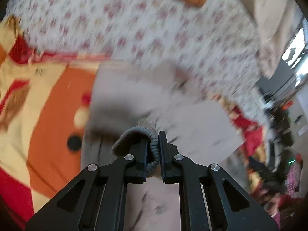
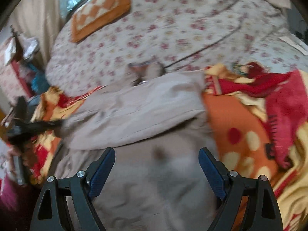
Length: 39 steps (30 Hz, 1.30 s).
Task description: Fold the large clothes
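Note:
A large beige garment point(image 1: 154, 100) lies on a bed, partly folded over itself. My left gripper point(image 1: 153, 150) is shut on the garment's grey ribbed cuff point(image 1: 152, 140) and holds it above the cloth. In the right wrist view the same beige garment point(image 2: 138, 111) spreads across the middle, a folded layer lying over the lower part. My right gripper point(image 2: 156, 165) is open and empty, its blue-padded fingers point(image 2: 104, 171) spread just above the garment's near part. My left gripper shows blurred at the left edge point(image 2: 36, 125) of the right wrist view.
The bed has a white floral sheet point(image 2: 173, 28) and an orange, red and yellow blanket point(image 2: 250, 125) under the garment. An orange checked pillow point(image 2: 100, 11) lies at the far end. Cluttered furniture point(image 1: 279, 125) stands beside the bed. Both views are motion-blurred.

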{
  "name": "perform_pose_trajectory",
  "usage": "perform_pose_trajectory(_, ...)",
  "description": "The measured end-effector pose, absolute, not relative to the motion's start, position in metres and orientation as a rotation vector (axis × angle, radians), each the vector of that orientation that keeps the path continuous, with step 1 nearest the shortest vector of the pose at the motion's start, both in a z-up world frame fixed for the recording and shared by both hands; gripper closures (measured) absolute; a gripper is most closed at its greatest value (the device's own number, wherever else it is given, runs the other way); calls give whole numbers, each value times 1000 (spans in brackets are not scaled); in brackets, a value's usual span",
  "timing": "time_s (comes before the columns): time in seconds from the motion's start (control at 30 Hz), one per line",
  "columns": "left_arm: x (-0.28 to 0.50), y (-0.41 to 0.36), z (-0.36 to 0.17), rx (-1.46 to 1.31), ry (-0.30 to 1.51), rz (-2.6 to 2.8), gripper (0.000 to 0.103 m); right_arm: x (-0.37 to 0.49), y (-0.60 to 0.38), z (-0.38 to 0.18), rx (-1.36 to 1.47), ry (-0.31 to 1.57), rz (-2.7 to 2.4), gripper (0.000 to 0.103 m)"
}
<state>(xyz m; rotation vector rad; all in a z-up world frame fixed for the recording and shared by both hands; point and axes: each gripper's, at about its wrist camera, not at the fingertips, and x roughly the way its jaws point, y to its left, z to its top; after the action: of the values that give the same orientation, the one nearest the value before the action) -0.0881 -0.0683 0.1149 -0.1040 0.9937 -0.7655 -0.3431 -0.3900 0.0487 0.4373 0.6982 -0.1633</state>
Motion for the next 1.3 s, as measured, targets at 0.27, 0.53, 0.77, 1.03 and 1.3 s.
perform_pose_trajectory(0.27,-39,-69,130,-219,931,-675,97,-330,-407,45,398,742,-283,17)
perform_pose_trajectory(0.53,-25,-65,107,-204,1087,-683,66,-308,-406,38,271,812,-354,17)
perform_pose_trajectory(0.77,-62,-57,80,-63,1169,-661,23,-312,-412,30,358,812,-311,17)
perform_pose_trajectory(1.03,-79,-89,51,59,1194,-649,73,-315,-414,30,384,795,-315,17)
perform_pose_trajectory(1.3,-64,-98,122,-47,992,-722,87,-323,-416,33,377,784,-331,17)
